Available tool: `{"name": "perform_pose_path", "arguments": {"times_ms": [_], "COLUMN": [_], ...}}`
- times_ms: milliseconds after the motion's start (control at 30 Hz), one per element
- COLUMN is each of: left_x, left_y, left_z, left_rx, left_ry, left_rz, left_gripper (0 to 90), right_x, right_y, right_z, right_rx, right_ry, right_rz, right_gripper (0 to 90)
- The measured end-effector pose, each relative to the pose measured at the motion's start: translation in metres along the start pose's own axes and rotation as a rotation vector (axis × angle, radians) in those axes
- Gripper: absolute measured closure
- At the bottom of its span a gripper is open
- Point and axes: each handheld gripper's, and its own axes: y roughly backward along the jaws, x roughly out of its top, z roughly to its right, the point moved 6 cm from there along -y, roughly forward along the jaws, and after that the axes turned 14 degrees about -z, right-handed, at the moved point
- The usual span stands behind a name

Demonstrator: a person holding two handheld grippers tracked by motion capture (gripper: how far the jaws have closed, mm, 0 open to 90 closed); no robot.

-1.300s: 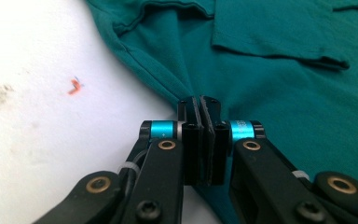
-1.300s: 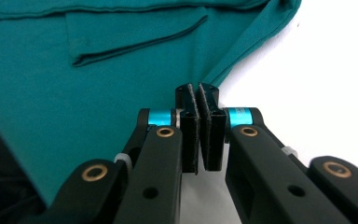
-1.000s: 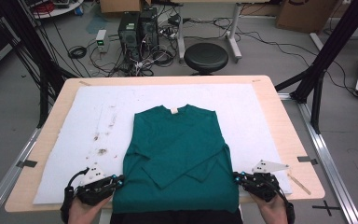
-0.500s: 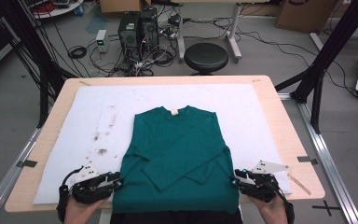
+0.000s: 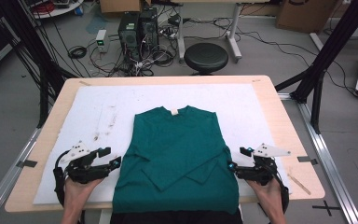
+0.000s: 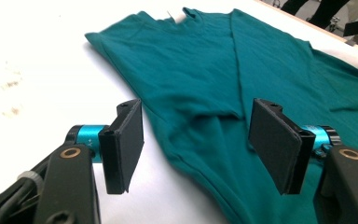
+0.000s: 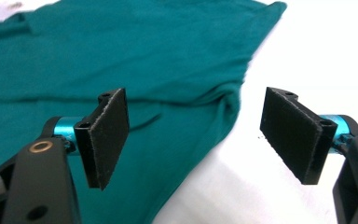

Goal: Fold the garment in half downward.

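A teal long-sleeved shirt [image 5: 177, 154] lies flat on the white mat [image 5: 270, 116], collar away from me, sleeves folded across its lower front, hem hanging over the near table edge. My left gripper [image 5: 109, 157] rests open just left of the shirt's lower left side. In the left gripper view the shirt [image 6: 242, 79] edge runs between the spread pads [image 6: 126, 142] of the left gripper [image 6: 198, 142]. My right gripper [image 5: 239, 158] is open at the shirt's lower right side. Its own view shows the shirt [image 7: 135, 60] edge between the pads [image 7: 105, 135] of the right gripper [image 7: 200, 137].
The wooden table [image 5: 65, 100] carries the white mat, which has brown stains [image 5: 105, 123] at its left. A black stool [image 5: 206, 57], computer towers [image 5: 137, 29] and cables stand on the floor beyond the far edge. Black frame legs [image 5: 321, 60] rise at the right.
Both grippers have shifted slightly inward and forward toward the shirt's lower sides. The shirt has not moved.
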Motion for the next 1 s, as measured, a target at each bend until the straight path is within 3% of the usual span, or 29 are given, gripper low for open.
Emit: {"name": "perform_pose_path", "arguments": {"times_ms": [167,367,533,767,833,933,1000], "left_x": [0.014,0.031,0.046,0.071,0.078,0.088,0.092], "left_y": [-0.006,-0.015,-0.026,-0.037,-0.041,-0.048,-0.052], "left_z": [-0.012,-0.019,-0.024,-0.030,-0.033,-0.035,-0.037], "left_rx": [0.023,0.060,0.069,0.083,0.089,0.051,0.060], "left_ry": [-0.003,-0.037,-0.041,-0.059,-0.056,-0.039,-0.047], "left_rz": [0.010,-0.033,-0.066,-0.064,-0.082,-0.110,-0.127], "left_gripper": [35.4,34.0,33.4,31.6,31.2,31.2,31.2], "right_x": [0.011,0.025,0.033,0.034,0.034,0.034,0.034], "right_y": [-0.007,-0.013,-0.022,-0.028,-0.031,-0.035,-0.035], "right_z": [0.018,0.034,0.045,0.053,0.054,0.054,0.054], "right_rx": [-0.016,-0.071,-0.116,-0.146,-0.155,-0.163,-0.165], "right_ry": [-0.046,-0.054,-0.060,-0.092,-0.096,-0.083,-0.081], "right_rz": [0.015,0.020,0.007,0.009,0.004,-0.006,-0.010], "right_gripper": [23.6,25.1,24.6,24.1,24.2,24.9,25.6]}}
